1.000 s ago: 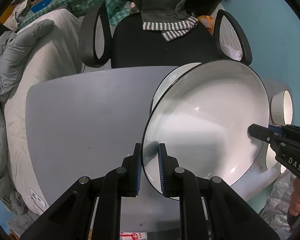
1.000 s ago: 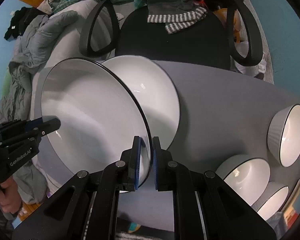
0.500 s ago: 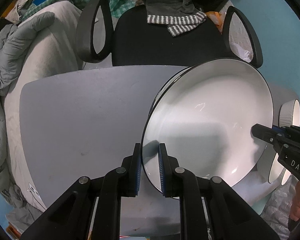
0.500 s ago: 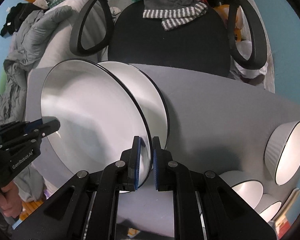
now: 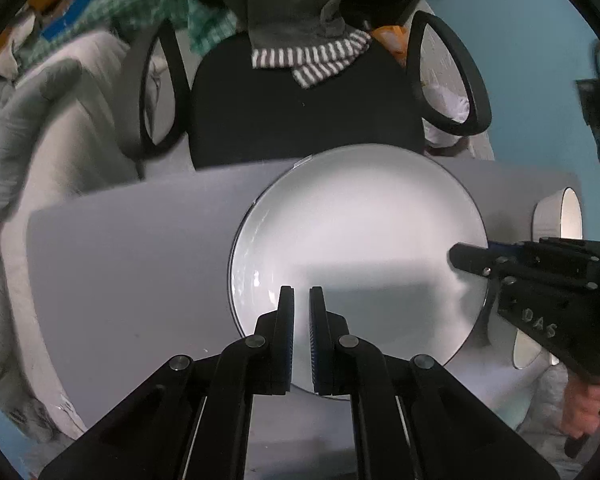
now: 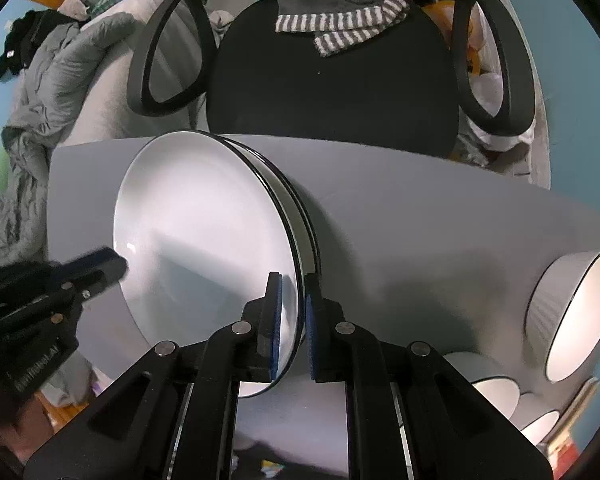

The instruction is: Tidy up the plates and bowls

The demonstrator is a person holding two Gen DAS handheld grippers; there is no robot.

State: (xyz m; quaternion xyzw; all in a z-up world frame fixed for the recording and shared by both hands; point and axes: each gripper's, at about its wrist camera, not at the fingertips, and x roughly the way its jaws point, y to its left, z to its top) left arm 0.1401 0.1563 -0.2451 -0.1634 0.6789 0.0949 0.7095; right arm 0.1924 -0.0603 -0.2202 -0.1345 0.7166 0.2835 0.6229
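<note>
A large white plate with a black rim (image 5: 360, 220) hangs slightly tilted over the grey table (image 5: 132, 260). My right gripper (image 6: 293, 280) is shut on its right rim, which runs between the blue pads. Directly under it a stack of like plates (image 6: 306, 216) shows only its black edges. My left gripper (image 5: 301, 292) points straight down over the plate's inner face. Its jaws are closing with nothing between them, and white plate shows through the narrow gap. From the right wrist view the left gripper (image 6: 112, 266) sits at the plate's (image 6: 204, 220) left edge.
Ribbed white bowls (image 6: 576, 312) (image 6: 488, 392) lie on the table's right end; one bowl (image 5: 568, 216) shows in the left wrist view. A black office chair (image 5: 300, 120) stands behind the table. Grey bedding (image 5: 28, 120) is piled to the left.
My left gripper has come off the plate's rim, slid right over the plate and narrowed. The plate has tipped flatter and sunk toward the stack. My right gripper keeps its hold.
</note>
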